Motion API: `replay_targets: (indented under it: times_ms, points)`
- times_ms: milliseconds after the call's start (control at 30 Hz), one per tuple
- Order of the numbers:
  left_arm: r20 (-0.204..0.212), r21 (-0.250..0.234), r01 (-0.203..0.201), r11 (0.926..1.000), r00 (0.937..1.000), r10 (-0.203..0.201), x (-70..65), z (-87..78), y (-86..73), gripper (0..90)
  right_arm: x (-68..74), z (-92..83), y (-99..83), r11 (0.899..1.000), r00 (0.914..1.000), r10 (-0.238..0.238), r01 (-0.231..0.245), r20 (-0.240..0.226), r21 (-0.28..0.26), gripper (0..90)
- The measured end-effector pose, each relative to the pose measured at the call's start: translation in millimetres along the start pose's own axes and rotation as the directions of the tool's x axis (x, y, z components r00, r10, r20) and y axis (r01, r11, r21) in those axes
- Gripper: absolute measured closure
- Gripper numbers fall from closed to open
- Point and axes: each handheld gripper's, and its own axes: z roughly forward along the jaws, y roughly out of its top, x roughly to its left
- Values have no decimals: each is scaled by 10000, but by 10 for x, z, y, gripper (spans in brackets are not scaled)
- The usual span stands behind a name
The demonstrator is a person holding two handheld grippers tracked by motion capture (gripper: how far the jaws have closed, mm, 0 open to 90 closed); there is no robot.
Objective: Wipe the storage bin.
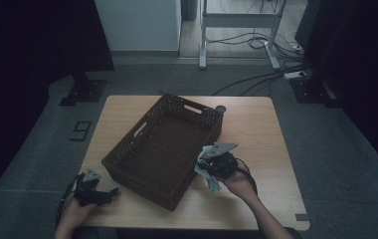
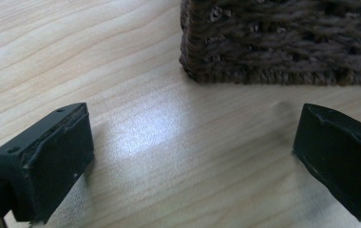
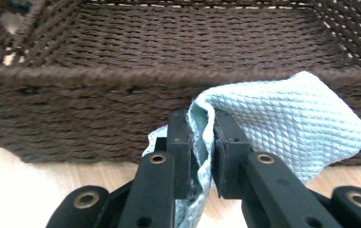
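The right gripper (image 3: 201, 142) was clenched on a pale blue cloth (image 3: 283, 123) just outside the near wall of the basket (image 3: 121, 85), while the left gripper (image 2: 193, 161) rested released on the table (image 2: 74, 57) beside the basket's corner.

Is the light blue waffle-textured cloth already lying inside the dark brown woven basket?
No, the cloth is pinched in the right gripper, outside the basket.
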Motion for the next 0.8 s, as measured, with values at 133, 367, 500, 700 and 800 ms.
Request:
replay_targets:
  times_ms: [133,367,500,700,800]
  points:
    - [-12,-33,17,10000,10000,-17,0,4,1,0,112,-2,2,9999,9996,-125,125,-236,-6,786]
    - [-14,-88,16,10000,10000,-16,3,9,0,0,266,-3,8,9994,9979,-347,346,-544,-31,786]
    - [-12,-99,11,10000,10000,-11,4,10,0,0,337,-1,10,9991,9968,-421,423,-684,14,786]
    - [-8,-127,1,9999,10000,-1,8,11,-3,0,472,6,6,9981,9927,-616,621,-1039,14,786]
    - [-4,-159,-8,9999,10000,8,11,13,-5,0,568,16,7,9970,9891,-766,779,-1260,51,786]
